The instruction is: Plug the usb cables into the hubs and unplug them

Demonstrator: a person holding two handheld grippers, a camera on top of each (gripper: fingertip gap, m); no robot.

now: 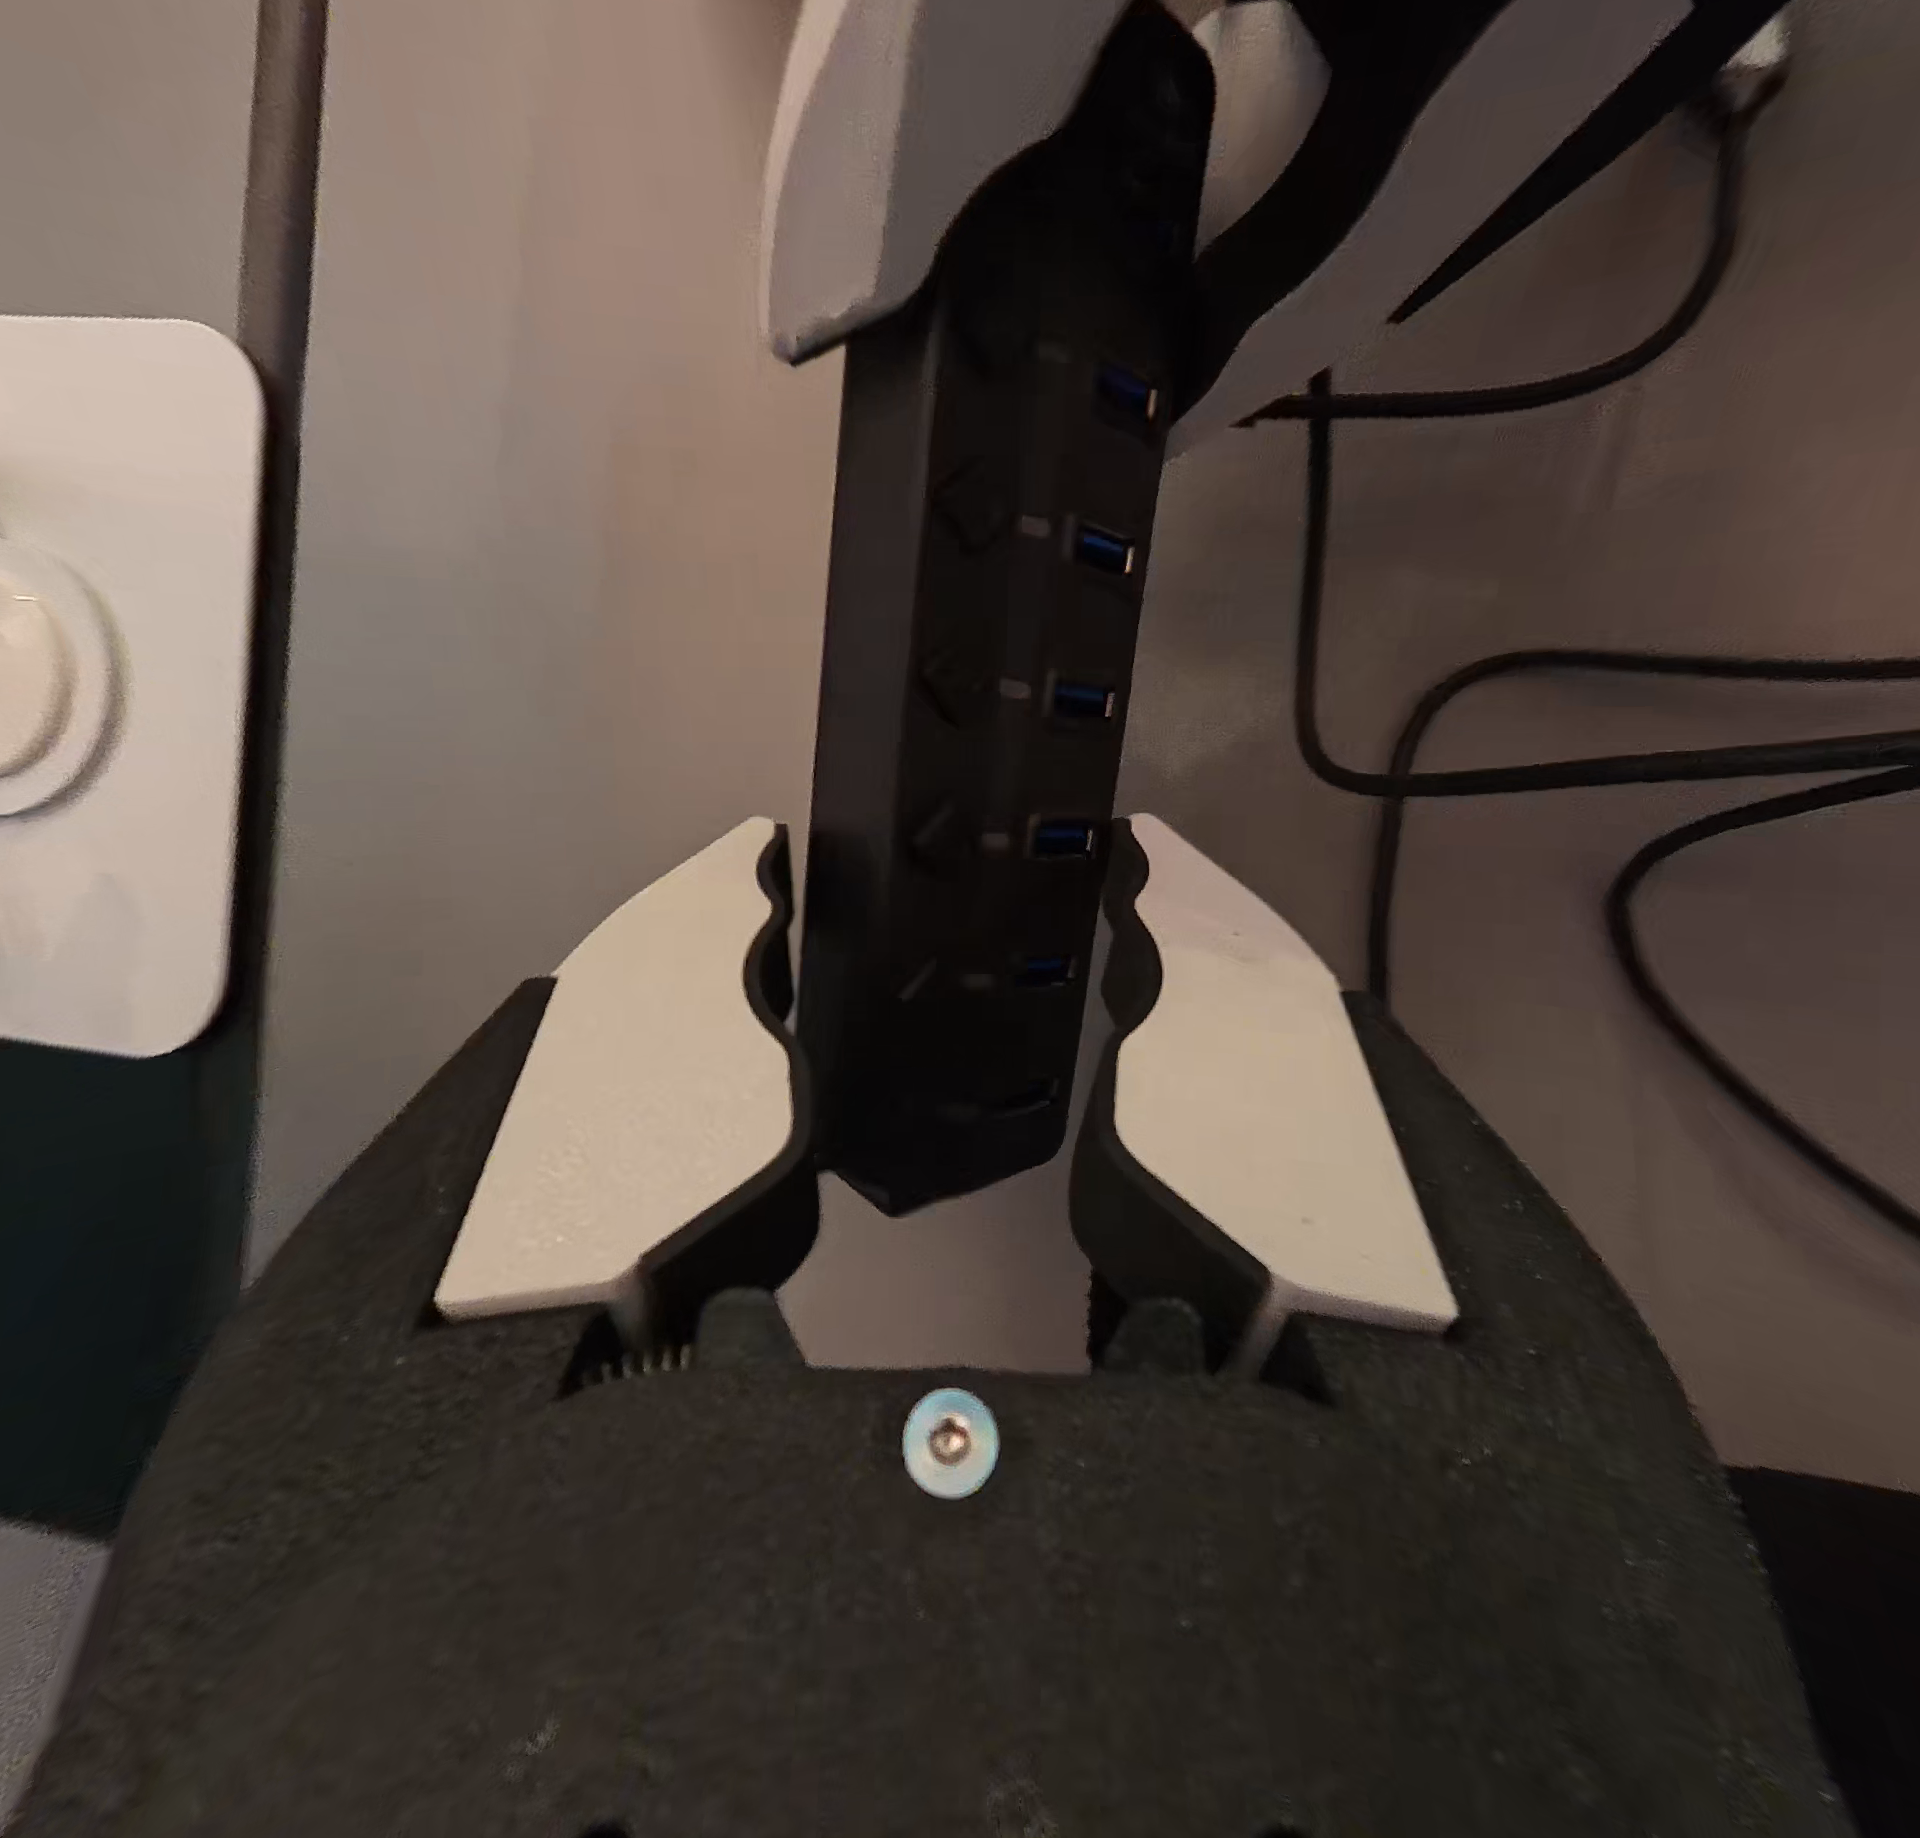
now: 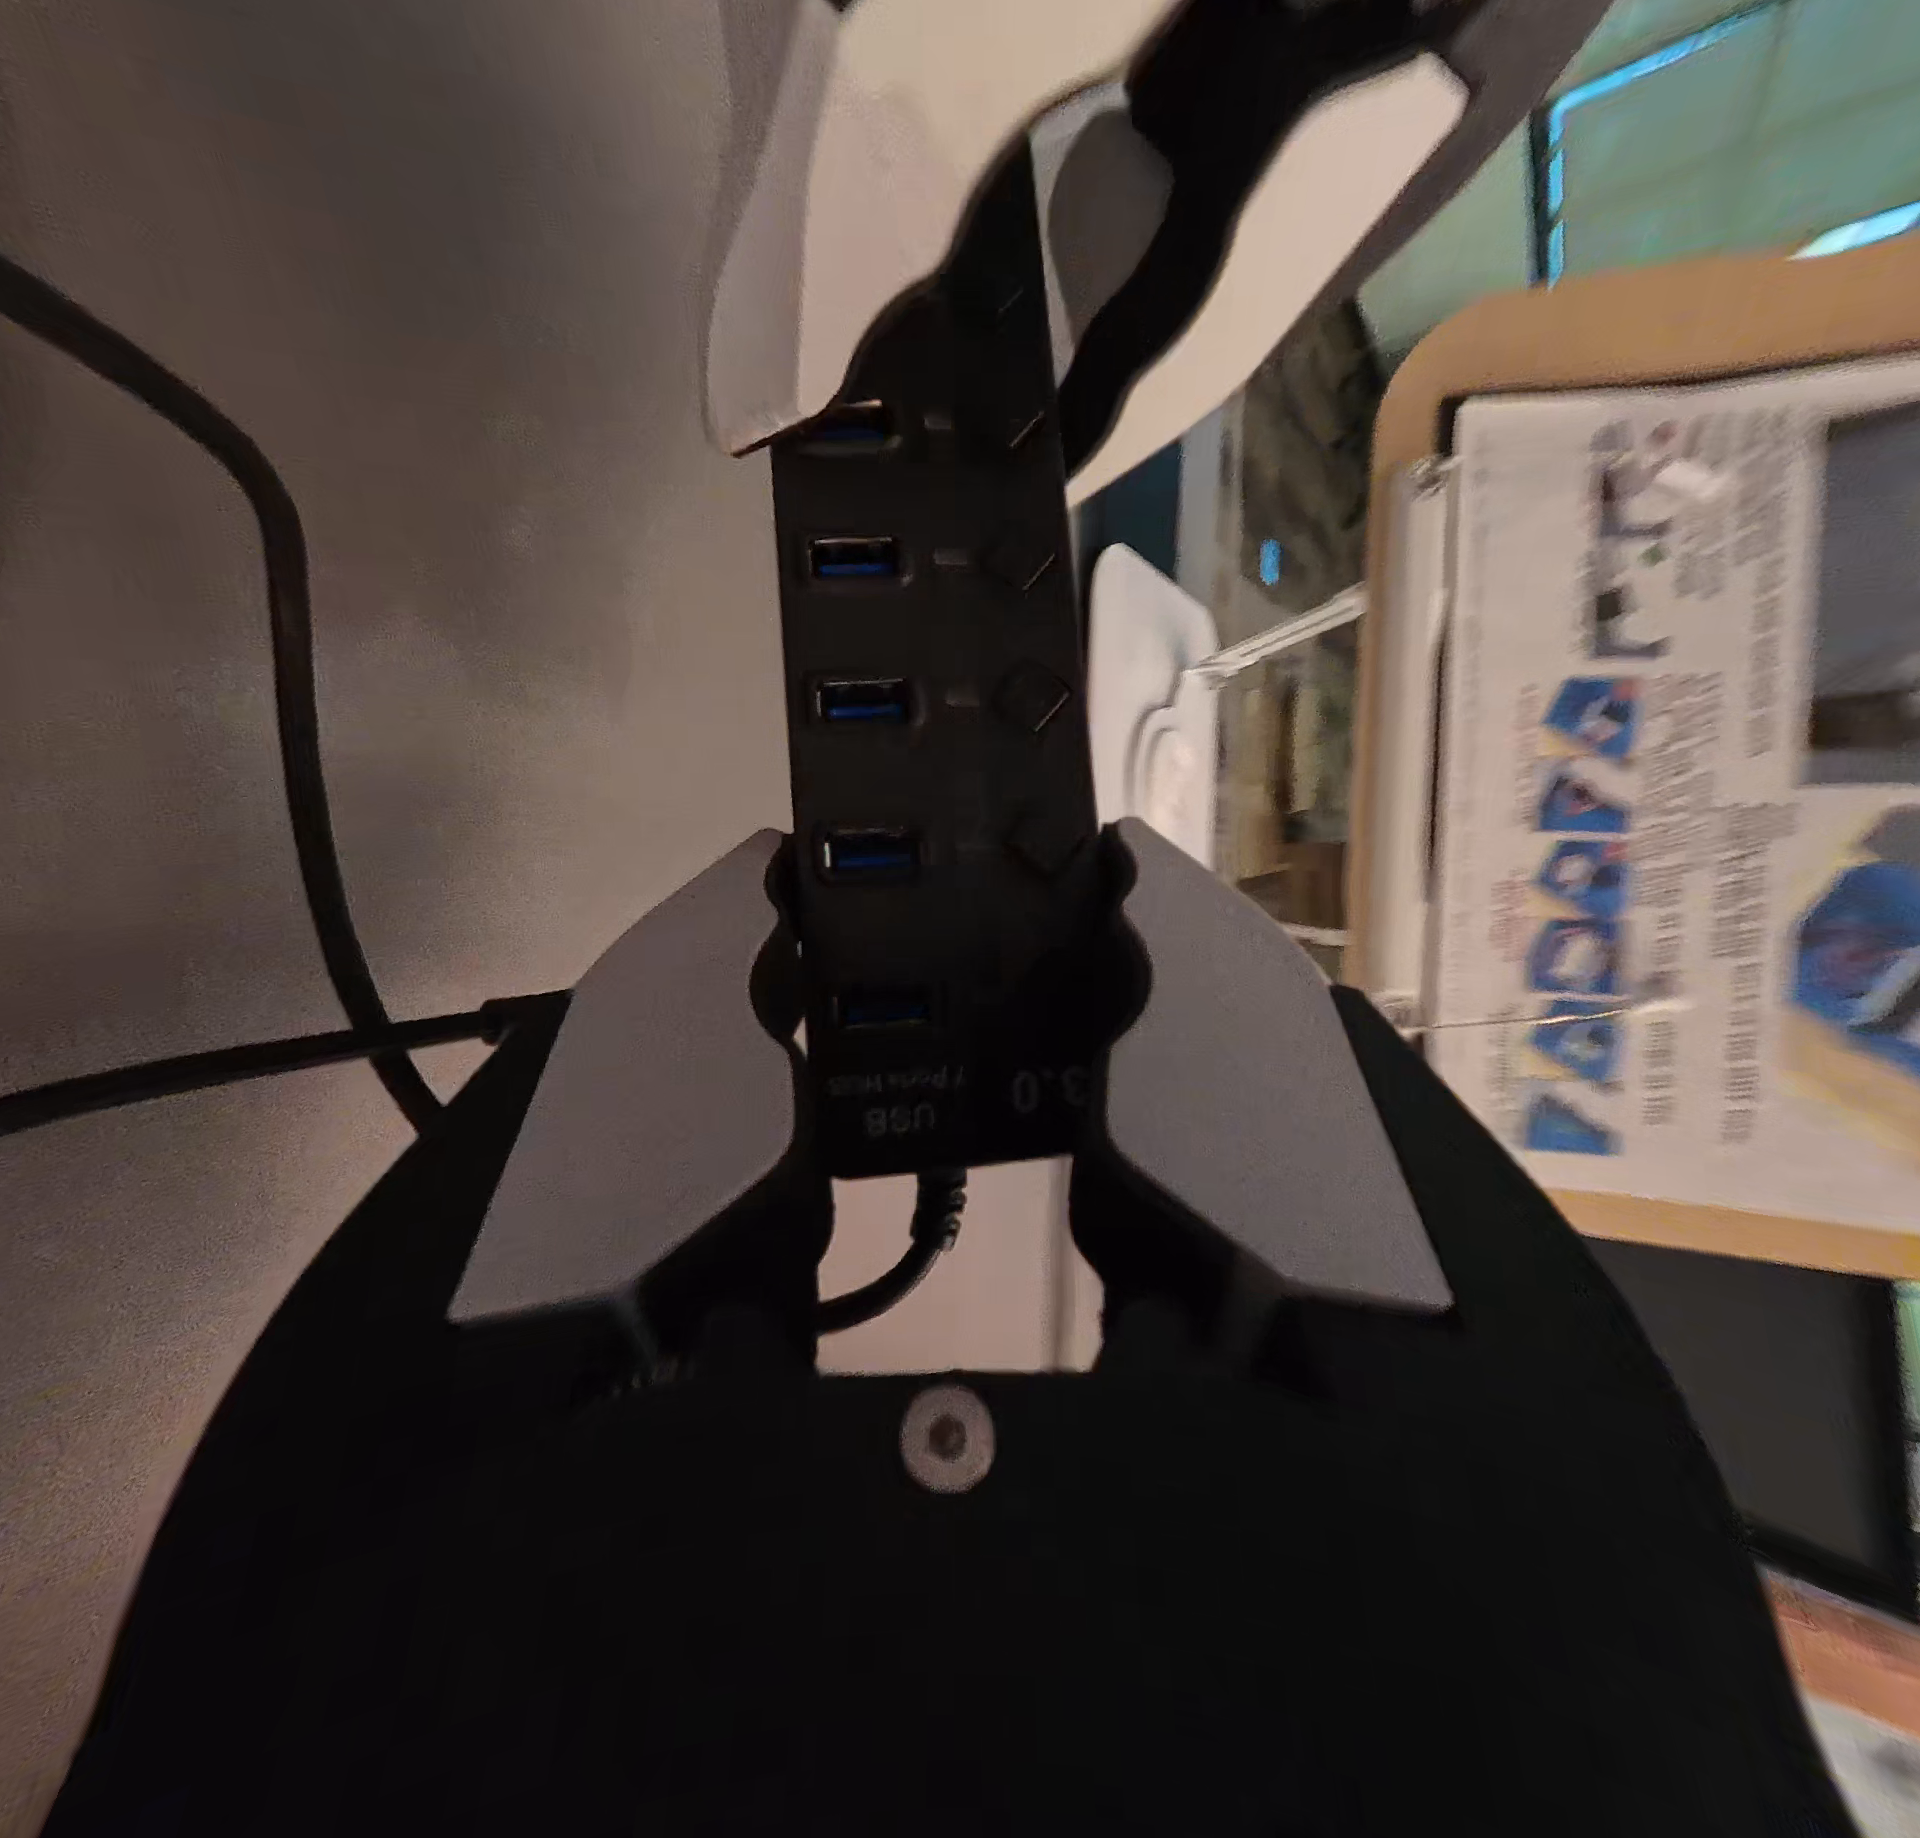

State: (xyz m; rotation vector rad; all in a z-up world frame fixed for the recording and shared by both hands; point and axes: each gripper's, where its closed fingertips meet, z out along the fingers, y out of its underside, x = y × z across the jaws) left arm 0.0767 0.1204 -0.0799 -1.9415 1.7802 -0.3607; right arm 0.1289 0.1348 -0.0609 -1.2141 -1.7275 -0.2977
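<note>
1. Left wrist view has the left hand-held gripper (image 1: 943, 967) clamped on the near end of a long black USB hub (image 1: 977, 708), its wavy black pads pressed against the hub's two long sides.
2. From there the hub runs straight away from the camera, with a row of blue ports (image 1: 1101, 547) along its right edge and small diamond-shaped buttons beside them.
3. At the hub's far end the right hand-held gripper (image 1: 1049, 261) comes in from the top of that view and grasps it, so the hub is held between the two, lifted off the pale surface (image 1: 540, 458).
4. Right wrist view shows the same thing from the other end: the right hand-held gripper (image 2: 945, 967) is clenched on the hub (image 2: 925, 708) near its printed end, and the left one (image 2: 956, 334) grips the far end.
5. Only the right wrist view shows the hub's own black cord (image 2: 914, 1258) leaving its near end and curling down between the fingers.
6. Only that view shows a tan-framed board with a printed sheet (image 2: 1621, 749) off to the right.
7. Only the left wrist view shows loose black cables (image 1: 1538, 739) looping on the surface at right, and a white square-cornered object (image 1: 114, 687) at the left edge.
8. No plug sits in any port that I can see.
</note>
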